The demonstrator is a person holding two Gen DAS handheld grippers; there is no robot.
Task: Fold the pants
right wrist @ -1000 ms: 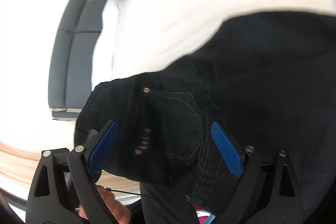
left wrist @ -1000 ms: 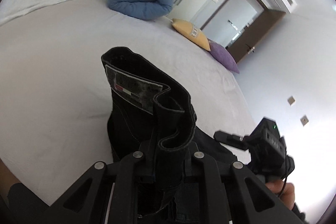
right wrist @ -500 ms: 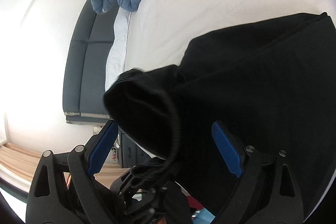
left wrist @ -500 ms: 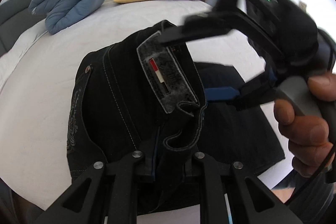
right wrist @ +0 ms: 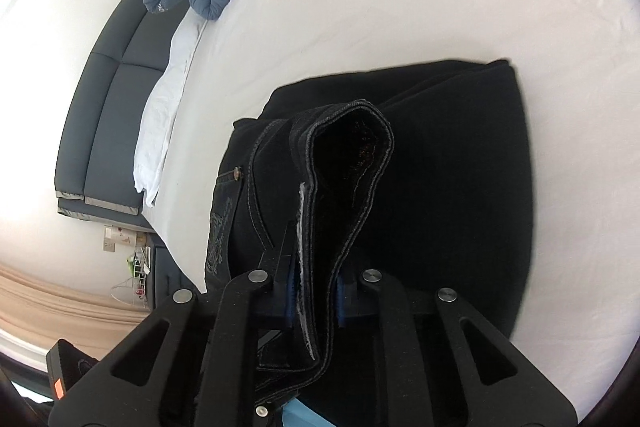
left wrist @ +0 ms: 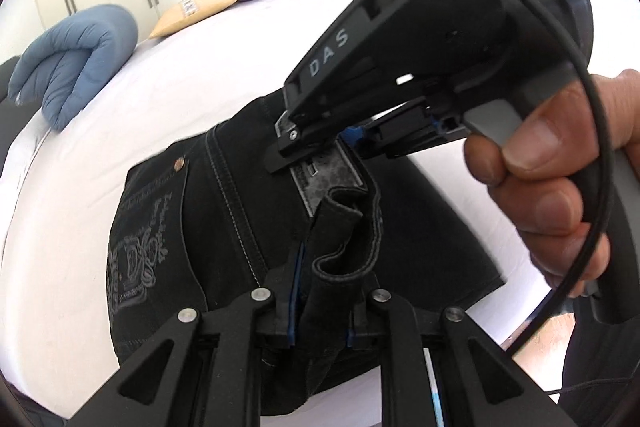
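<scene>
Pants, black denim with grey stitching and an embroidered back pocket (left wrist: 208, 227): lying partly folded on the white-sheeted bed (left wrist: 120, 99), waistband end being lifted clear of the lower layers.
Bed: carrying a rolled blue quilt (left wrist: 72, 63) and yellow and purple cushions (left wrist: 192, 13) at its far end, well apart from the pants.
Right gripper (left wrist: 316, 155): reaching across from the right hand (left wrist: 560, 187), its fingers (right wrist: 288, 291) pinching shut on the waistband by the grey label patch.
Left gripper (left wrist: 320, 311): fingers (left wrist: 294, 303) nearly closed, clamping a bunched fold of waistband just below the right one.
Step in hand, by judgement: both grips gathering the waistband for a further fold.
Next move, likely: carrying the waistband over the leg layers, keeping both grips level so edges are aligning before release.
</scene>
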